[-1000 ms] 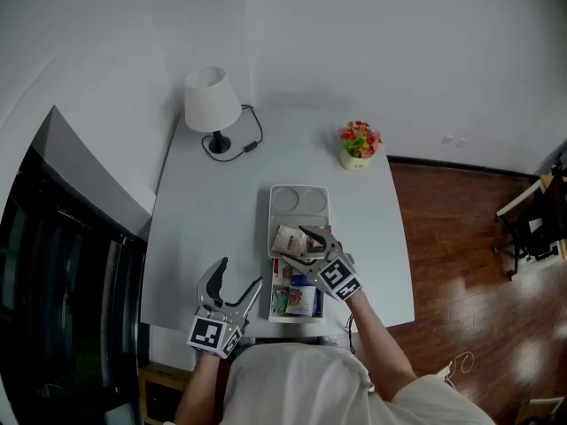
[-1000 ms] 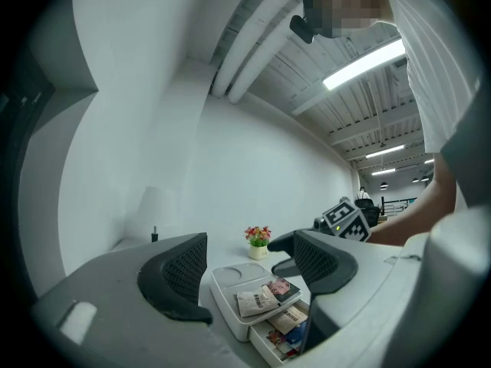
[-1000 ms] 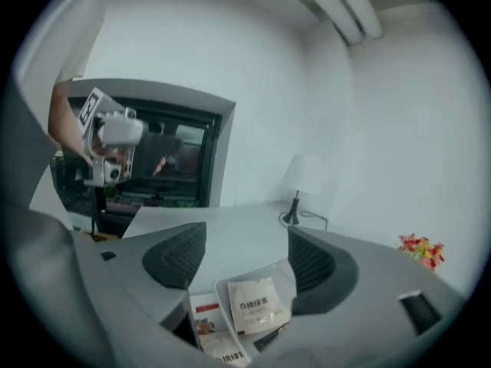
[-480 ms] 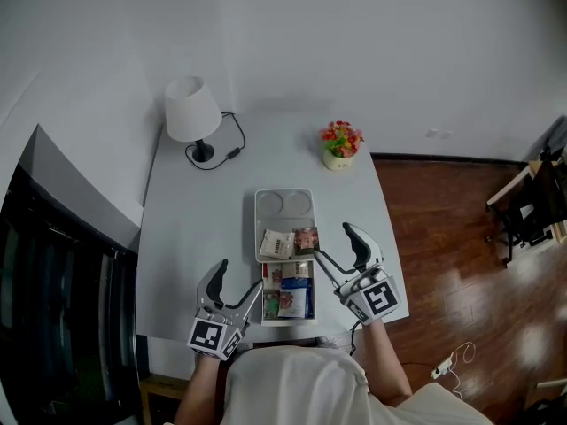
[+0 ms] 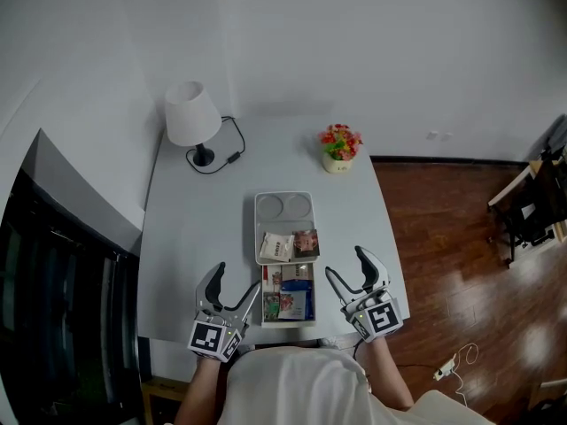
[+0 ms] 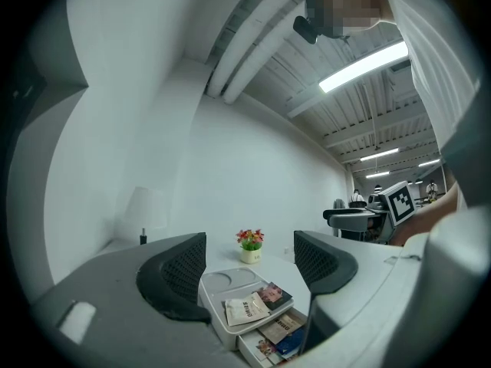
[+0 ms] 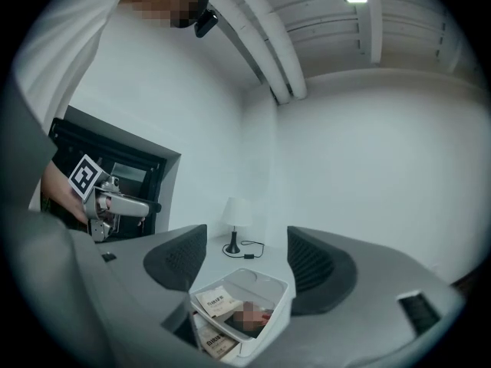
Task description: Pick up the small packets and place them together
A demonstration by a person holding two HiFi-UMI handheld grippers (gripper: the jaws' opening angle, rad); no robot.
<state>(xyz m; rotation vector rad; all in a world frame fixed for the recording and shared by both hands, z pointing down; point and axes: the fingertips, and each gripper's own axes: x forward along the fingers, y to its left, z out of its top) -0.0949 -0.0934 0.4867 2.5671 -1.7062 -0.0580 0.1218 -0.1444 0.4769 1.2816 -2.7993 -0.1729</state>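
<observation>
Head view. Contents of the table (image 5: pixel 186 228), listed left to right.

- Lamp (image 5: pixel 190 113): one, with a white shade, at the far left corner, cord trailing beside it.
- Left hand-held gripper (image 5: pixel 236 279): one, at the near edge, jaws wide apart with nothing between them.
- Tray (image 5: pixel 283 206): one, white. Its long axis runs away from the person, and it lies between the two hand-held grippers.
  - Far end: two round hollows, bare.
  - Middle section: two packets side by side, a white packet (image 5: pixel 276 246) and a dark packet (image 5: pixel 306 242).
  - Near section: a heap of packets (image 5: pixel 288 297), about four, exact count unclear.
- Flower pot (image 5: pixel 338 149): one, near the far right corner.
- Right hand-held gripper (image 5: pixel 347 268): one, just right of the tray's near end, jaws wide and empty.

Relation: the packets lie ahead and inward of both hand-held grippers, which look about equally near. The dark packet likely suits the right, the white packet the left.
</observation>
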